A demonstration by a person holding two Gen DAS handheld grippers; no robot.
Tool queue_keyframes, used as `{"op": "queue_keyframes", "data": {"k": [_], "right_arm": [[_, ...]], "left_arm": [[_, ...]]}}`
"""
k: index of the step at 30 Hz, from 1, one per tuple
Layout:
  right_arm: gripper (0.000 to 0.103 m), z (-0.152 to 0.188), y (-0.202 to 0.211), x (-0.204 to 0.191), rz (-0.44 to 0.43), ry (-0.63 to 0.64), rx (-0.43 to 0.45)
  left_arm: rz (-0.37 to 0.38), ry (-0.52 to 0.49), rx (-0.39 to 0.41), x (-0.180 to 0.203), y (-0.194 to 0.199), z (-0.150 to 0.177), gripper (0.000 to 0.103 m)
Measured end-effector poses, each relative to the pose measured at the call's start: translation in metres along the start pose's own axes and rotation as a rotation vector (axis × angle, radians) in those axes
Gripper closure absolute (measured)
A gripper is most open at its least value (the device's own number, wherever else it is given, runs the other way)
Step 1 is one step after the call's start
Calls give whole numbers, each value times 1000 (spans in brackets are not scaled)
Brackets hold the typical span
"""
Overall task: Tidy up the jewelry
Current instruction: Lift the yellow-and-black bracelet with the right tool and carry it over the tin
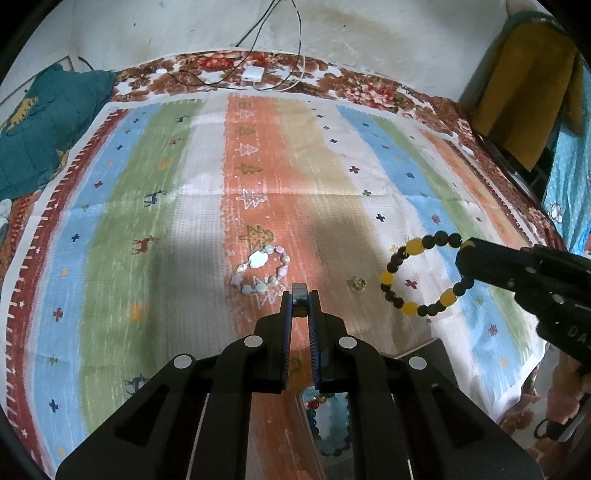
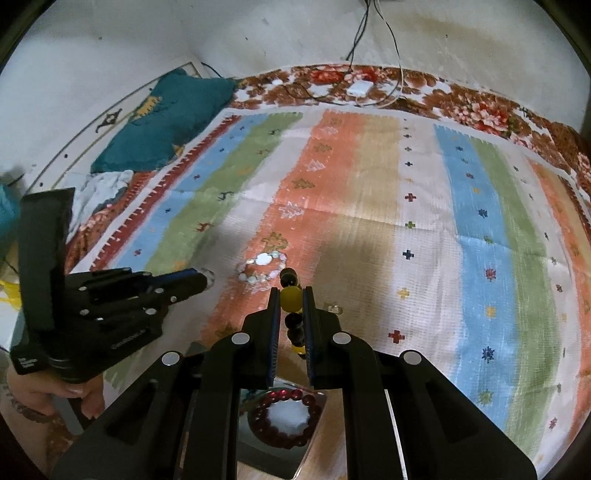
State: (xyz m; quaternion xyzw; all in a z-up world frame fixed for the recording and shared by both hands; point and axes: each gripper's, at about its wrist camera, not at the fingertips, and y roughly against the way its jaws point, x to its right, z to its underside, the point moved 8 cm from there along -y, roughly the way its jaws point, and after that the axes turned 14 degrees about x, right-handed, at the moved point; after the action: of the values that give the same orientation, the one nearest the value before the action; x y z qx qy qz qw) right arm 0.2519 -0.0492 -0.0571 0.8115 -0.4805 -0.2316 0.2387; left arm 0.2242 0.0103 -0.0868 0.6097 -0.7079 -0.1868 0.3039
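Tray (image 2: pixel 314 400) with a red bracelet (image 2: pixel 282 417) sits directly beneath the right gripper (image 2: pixel 291 295), fingers pinching the yellow-black bracelet (image 1: pixel 424 273); left gripper (image 1: pixel 300 295) pinches a small ring, pastel bracelet (image 1: pixel 260 271) just ahead.

Dim light, soft shadows, fisheye-warped edges

1. A home bedroom is showing: a floral bedsheet (image 1: pixel 362 90) is covering a bed against a stained white wall (image 1: pixel 369 33).
2. A striped cloth (image 1: pixel 177 206) is lying over it.
3. A teal quilt (image 2: pixel 166 114) is sitting bunched at one corner.
4. A white charger (image 1: pixel 253 72) is trailing cables.
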Motion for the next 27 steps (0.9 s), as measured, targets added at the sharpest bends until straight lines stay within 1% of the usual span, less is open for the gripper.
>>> {"op": "queue_keyframes", "data": {"k": [11,16,22,27], "right_arm": [[91,3,27,-10,-24,-3,42],[90,6,35,-13,-31,7,47],[90,11,42,-12,-27,10,55],[90,18,49,-15,-32,20,54]], "left_arm": [[28,-16,24,15,19,3,95],[45,-20,31,21,26,6,95],[71,-56,47,33,36,10,95],[65,-78,49,39,44,16,95]]}}
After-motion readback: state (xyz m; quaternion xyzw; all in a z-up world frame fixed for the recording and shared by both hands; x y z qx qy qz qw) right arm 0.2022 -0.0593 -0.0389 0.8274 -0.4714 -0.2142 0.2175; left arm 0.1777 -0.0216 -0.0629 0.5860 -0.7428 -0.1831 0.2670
